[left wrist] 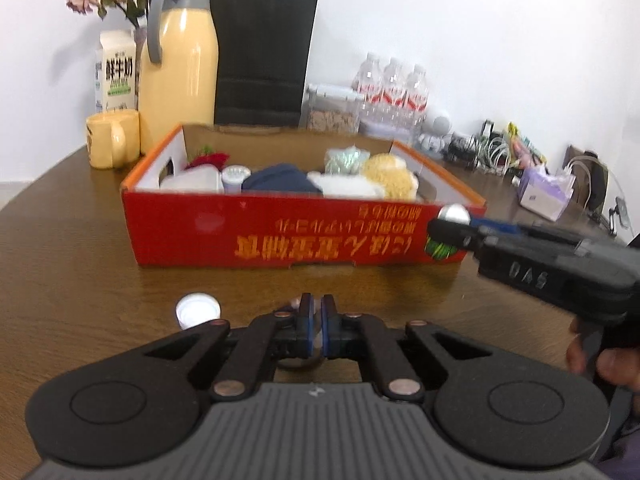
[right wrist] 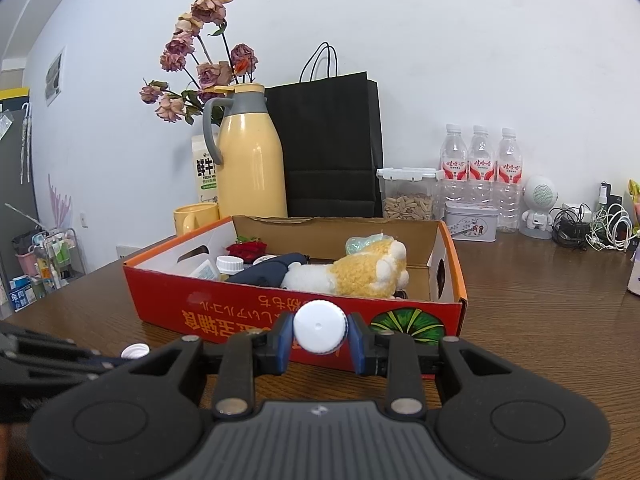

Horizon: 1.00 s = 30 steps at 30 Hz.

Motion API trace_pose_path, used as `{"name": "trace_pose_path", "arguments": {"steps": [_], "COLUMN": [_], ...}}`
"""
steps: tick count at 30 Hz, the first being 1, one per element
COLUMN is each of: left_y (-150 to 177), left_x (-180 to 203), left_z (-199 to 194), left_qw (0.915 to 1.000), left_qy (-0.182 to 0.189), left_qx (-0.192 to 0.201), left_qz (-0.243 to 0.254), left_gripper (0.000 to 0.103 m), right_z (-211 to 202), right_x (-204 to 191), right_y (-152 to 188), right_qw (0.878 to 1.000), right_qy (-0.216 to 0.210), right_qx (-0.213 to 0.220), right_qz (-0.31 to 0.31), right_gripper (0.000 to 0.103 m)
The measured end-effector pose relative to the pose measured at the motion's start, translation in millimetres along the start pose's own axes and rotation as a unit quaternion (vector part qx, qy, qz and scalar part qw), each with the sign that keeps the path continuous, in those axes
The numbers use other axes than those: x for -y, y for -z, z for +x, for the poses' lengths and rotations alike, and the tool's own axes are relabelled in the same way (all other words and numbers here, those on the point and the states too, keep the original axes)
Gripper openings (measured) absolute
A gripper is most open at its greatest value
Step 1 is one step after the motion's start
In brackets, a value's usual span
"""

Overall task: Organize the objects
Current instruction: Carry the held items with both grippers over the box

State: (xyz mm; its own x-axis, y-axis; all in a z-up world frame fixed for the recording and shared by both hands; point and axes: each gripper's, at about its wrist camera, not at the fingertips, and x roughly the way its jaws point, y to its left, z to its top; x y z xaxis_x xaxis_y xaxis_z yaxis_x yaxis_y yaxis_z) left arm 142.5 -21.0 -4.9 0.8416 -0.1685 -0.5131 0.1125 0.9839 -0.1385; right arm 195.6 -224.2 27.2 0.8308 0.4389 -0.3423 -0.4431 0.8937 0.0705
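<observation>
A red cardboard box [left wrist: 280, 236] stands on the brown table and shows in the right wrist view [right wrist: 240, 312] too. It holds a plush toy [right wrist: 360, 272], a dark blue cloth [left wrist: 280, 180], a white bottle [right wrist: 230, 266] and a red flower [right wrist: 246, 248]. My right gripper [right wrist: 320, 332] is shut on a white bottle cap [right wrist: 320, 332], held above the table before the box; it shows in the left wrist view [left wrist: 452, 222]. My left gripper [left wrist: 317, 320] is nearly shut around something small and silvery that I cannot identify. A second white cap [left wrist: 197, 310] lies on the table to its left.
Behind the box stand a yellow thermos [left wrist: 180, 68], a yellow mug [left wrist: 112, 140], a milk carton [left wrist: 116, 72], a black paper bag [left wrist: 260, 56], a seed container [right wrist: 408, 196], water bottles [right wrist: 480, 160], a tin [right wrist: 472, 220], cables [right wrist: 592, 228] and a tissue pack [left wrist: 544, 192].
</observation>
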Motion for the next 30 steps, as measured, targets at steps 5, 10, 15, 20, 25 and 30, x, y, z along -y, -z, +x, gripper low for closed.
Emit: {"name": "trace_pose_path", "arguments": {"steps": [5, 10, 15, 20, 25, 30], "left_y": [-19, -45, -76, -101, -119, -125], "left_x": [-1, -3, -9, -18, -28, -39], "left_z": [-14, -18, -4, 22, 56, 86], "left_qw": [0.9994, 0.9976, 0.9957, 0.9949, 0.9944, 0.9932], "left_qy": [0.006, 0.014, 0.014, 0.001, -0.027, -0.053], "left_qx": [0.033, 0.068, 0.092, 0.1, 0.099, 0.098], "left_qz": [0.001, 0.003, -0.003, -0.015, -0.025, -0.032], "left_gripper": [0.004, 0.005, 0.005, 0.005, 0.005, 0.005], "right_z": [0, -6, 7, 36, 75, 113], "right_x": [1, -5, -13, -21, -23, -15], "right_y": [0, -10, -32, -57, -76, -76], "right_qw": [1.0, 1.0, 0.999, 0.999, 0.998, 0.999], "right_qy": [0.0, -0.005, -0.006, 0.002, 0.019, 0.033], "right_qx": [0.001, 0.02, 0.024, 0.023, 0.018, 0.006], "right_qz": [-0.001, -0.018, -0.03, -0.043, -0.048, -0.025], "right_gripper": [0.028, 0.028, 0.028, 0.028, 0.028, 0.028]}}
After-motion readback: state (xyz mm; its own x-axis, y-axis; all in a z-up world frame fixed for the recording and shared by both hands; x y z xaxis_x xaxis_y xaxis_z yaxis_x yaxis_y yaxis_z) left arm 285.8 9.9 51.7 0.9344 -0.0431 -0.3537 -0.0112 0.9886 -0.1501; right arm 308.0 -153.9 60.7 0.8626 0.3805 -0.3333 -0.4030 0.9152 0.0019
